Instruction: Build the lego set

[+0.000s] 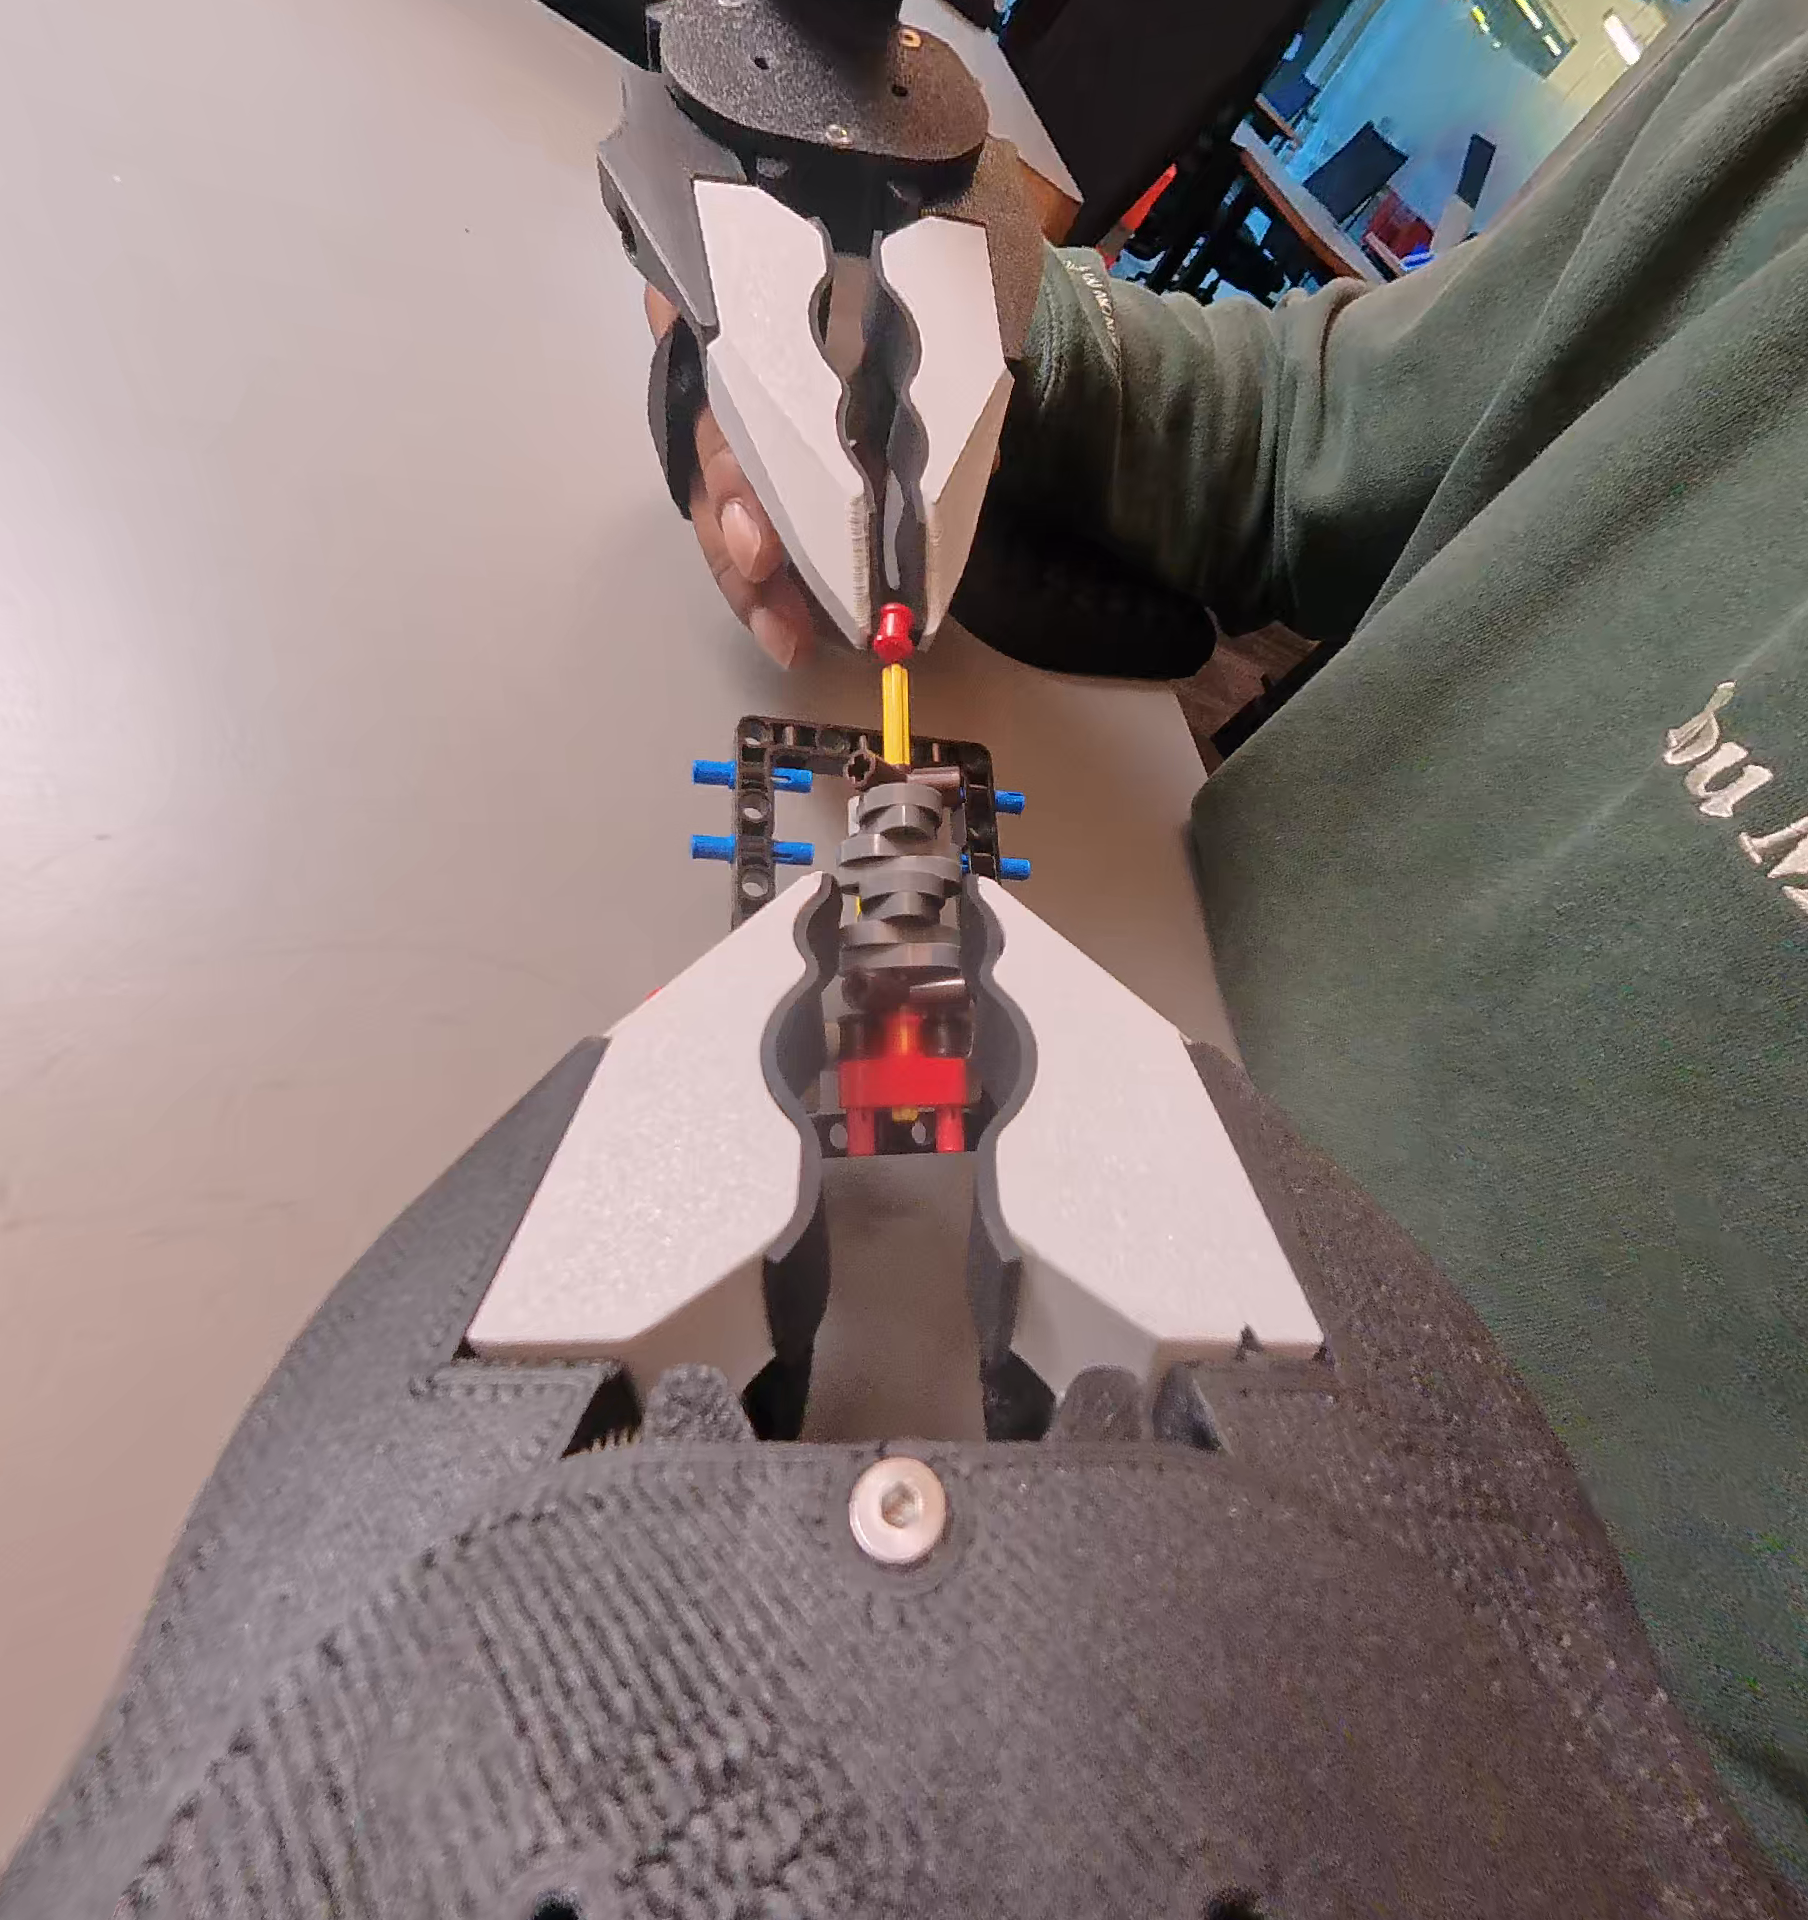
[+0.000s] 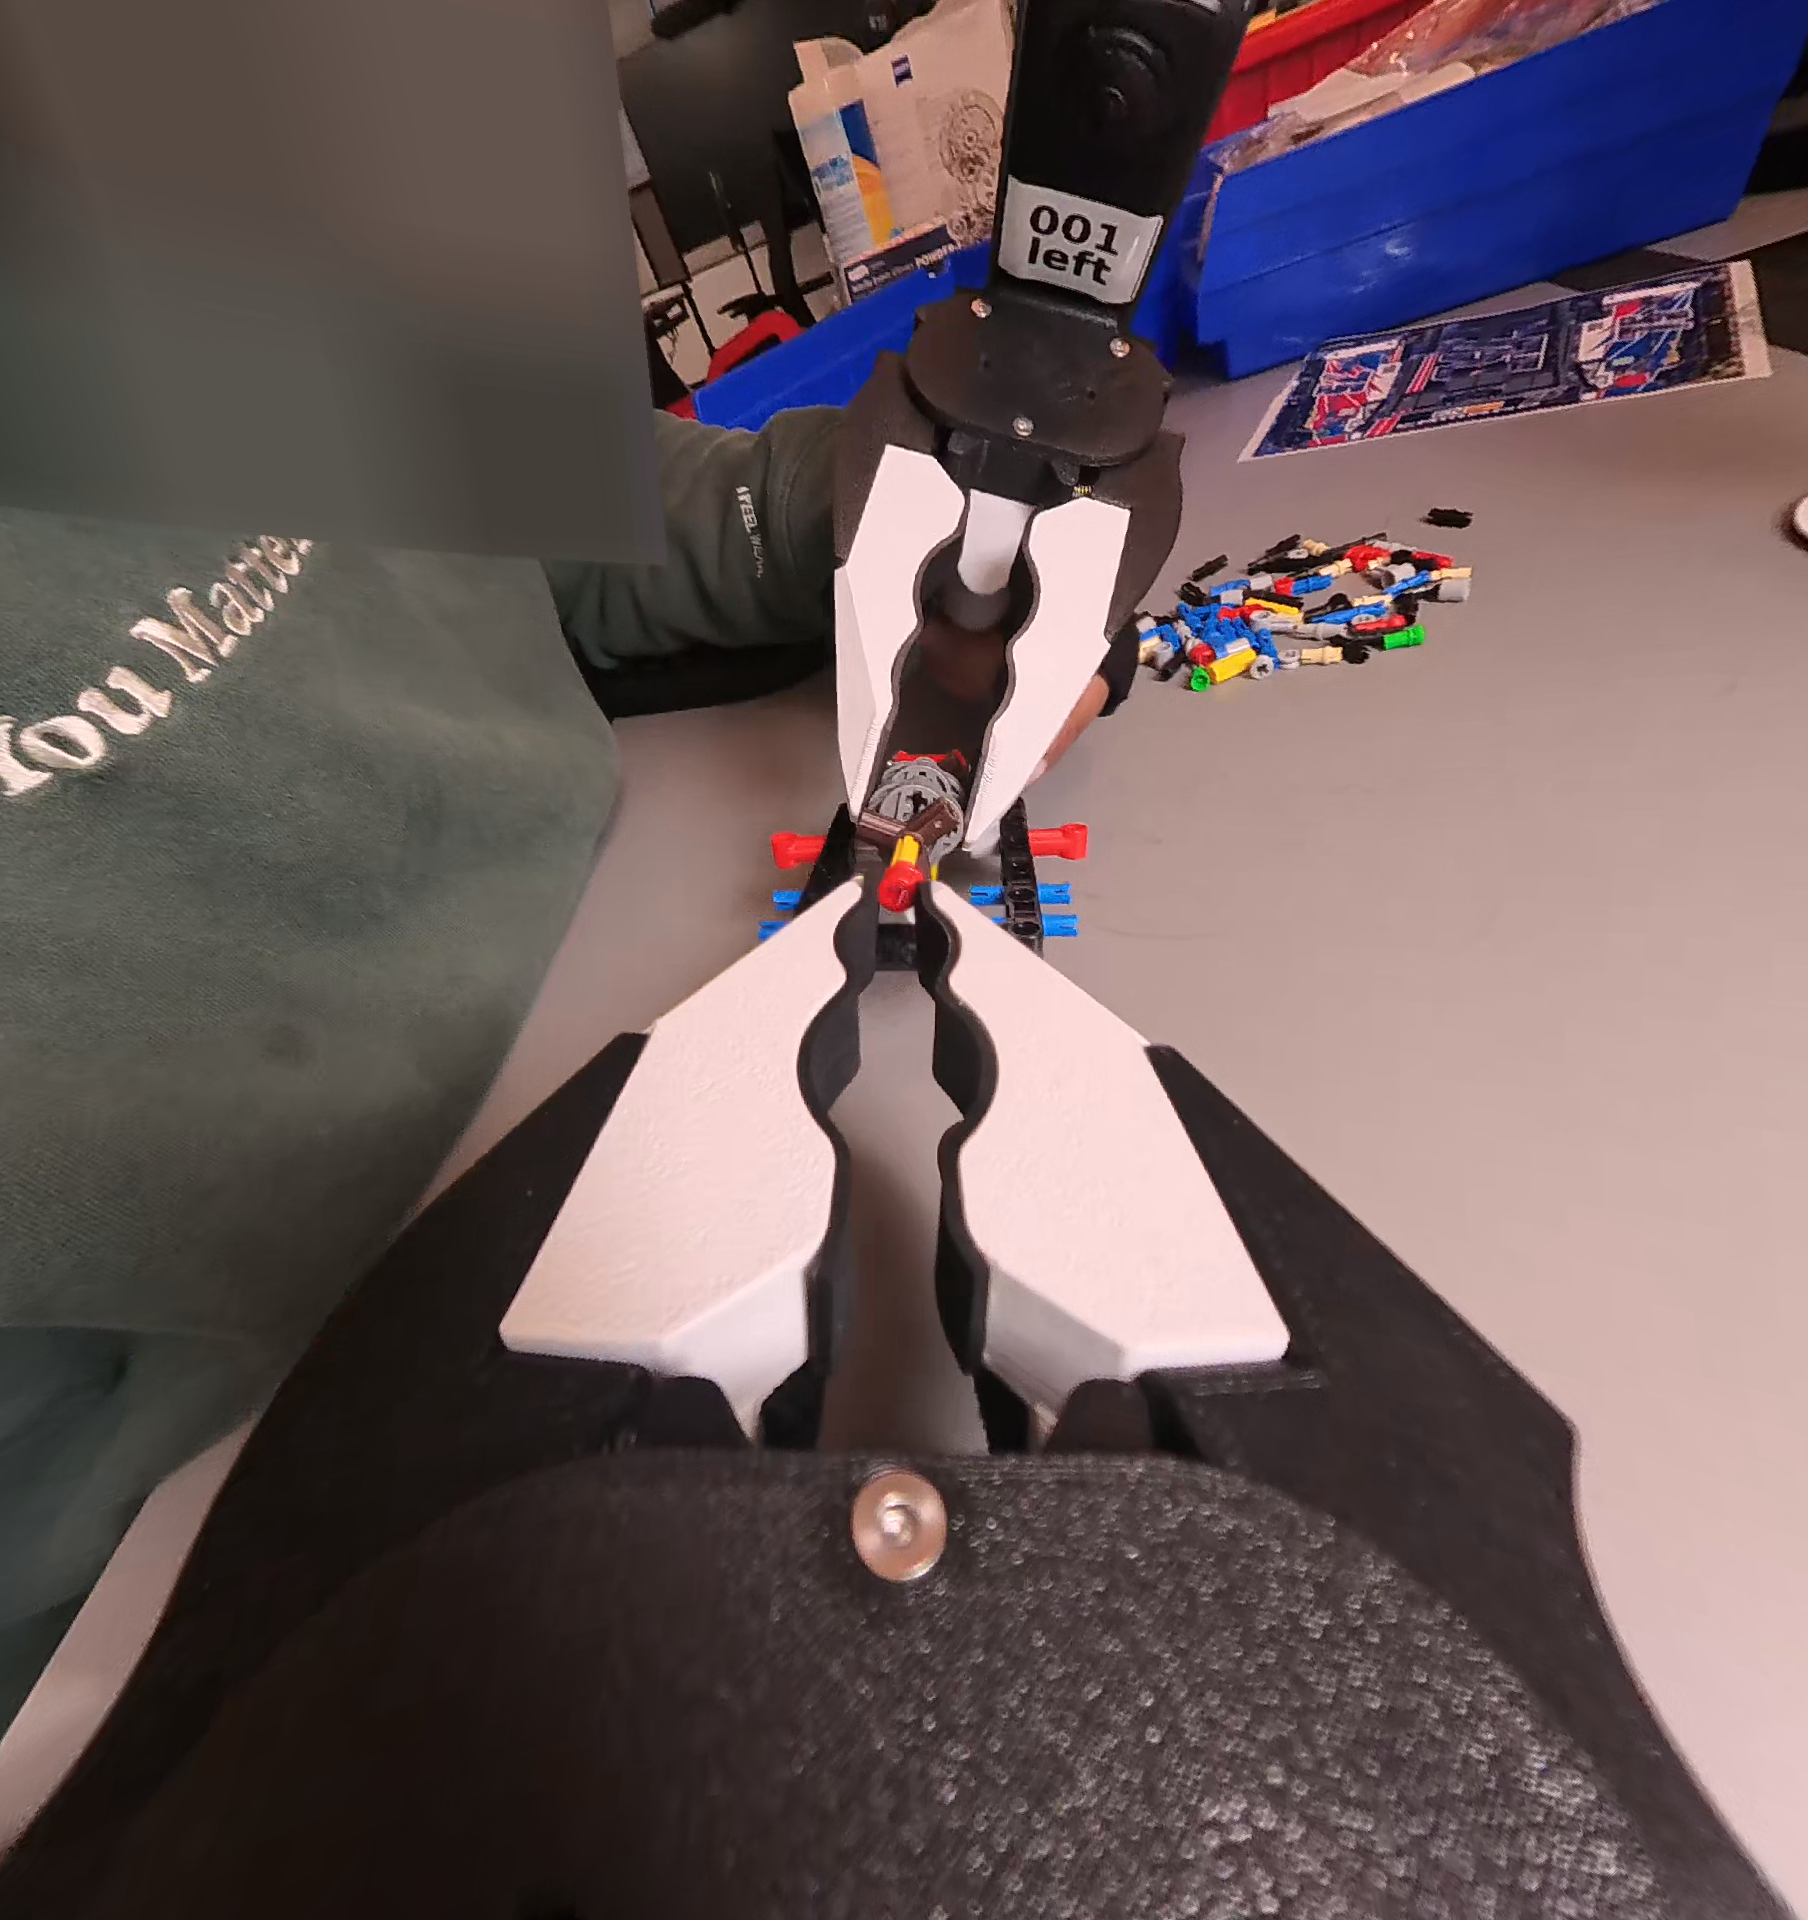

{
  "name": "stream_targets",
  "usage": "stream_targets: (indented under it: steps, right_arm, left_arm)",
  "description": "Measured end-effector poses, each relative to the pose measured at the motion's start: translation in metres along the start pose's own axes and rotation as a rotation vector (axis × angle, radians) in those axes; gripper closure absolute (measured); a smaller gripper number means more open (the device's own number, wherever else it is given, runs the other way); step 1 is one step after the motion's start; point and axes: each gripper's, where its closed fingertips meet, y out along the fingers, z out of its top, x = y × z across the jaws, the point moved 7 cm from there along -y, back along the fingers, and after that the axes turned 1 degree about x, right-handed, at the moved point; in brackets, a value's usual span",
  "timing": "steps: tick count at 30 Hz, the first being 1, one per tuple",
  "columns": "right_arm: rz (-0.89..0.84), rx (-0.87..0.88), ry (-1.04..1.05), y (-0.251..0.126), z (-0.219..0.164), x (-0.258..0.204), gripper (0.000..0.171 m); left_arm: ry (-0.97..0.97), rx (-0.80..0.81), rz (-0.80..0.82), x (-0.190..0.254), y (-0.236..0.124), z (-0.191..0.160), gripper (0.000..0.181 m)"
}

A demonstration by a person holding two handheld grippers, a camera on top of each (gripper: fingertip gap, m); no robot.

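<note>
The lego assembly is a black frame [image 1: 760,821] with blue pins [image 1: 718,774] in its sides and a stack of grey crank pieces [image 1: 895,862] along its middle. It lies on the grey table. My left gripper [image 1: 905,888] is shut around the crank stack and a red block [image 1: 900,1075]. A yellow axle [image 1: 894,712] sticks out of the frame's far end, with a red bush [image 1: 892,632] on its tip. My right gripper [image 2: 896,896] faces the left one and is shut on that red bush [image 2: 898,883]. The left gripper also shows in the right wrist view [image 2: 921,831].
A pile of loose small lego pieces [image 2: 1295,613] lies on the table to the right of the assembly. An instruction sheet [image 2: 1502,364] and blue bins [image 2: 1451,208] sit farther back. The person's green sweatshirt [image 1: 1502,935] is close beside the table edge. Spacing between my two grippers at the tips: around 5 centimetres.
</note>
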Motion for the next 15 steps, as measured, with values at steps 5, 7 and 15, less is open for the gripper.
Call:
stream_targets:
  steps: [5,7,15]
  right_arm:
    - [0.028,0.008,0.020,0.0012,0.0000,-0.0012,0.166]
    - [0.033,0.005,0.022,0.0015,-0.0003,-0.0015,0.166]
    - [0.052,-0.005,0.045,0.0029,-0.0015,-0.0019,0.166]
  left_arm:
    - [-0.009,0.008,-0.019,0.0015,-0.0004,0.0008,0.160]
    - [-0.014,0.015,-0.024,0.0017,-0.0011,0.0014,0.160]
    - [-0.007,-0.009,-0.020,0.0027,0.0004,0.0000,0.160]
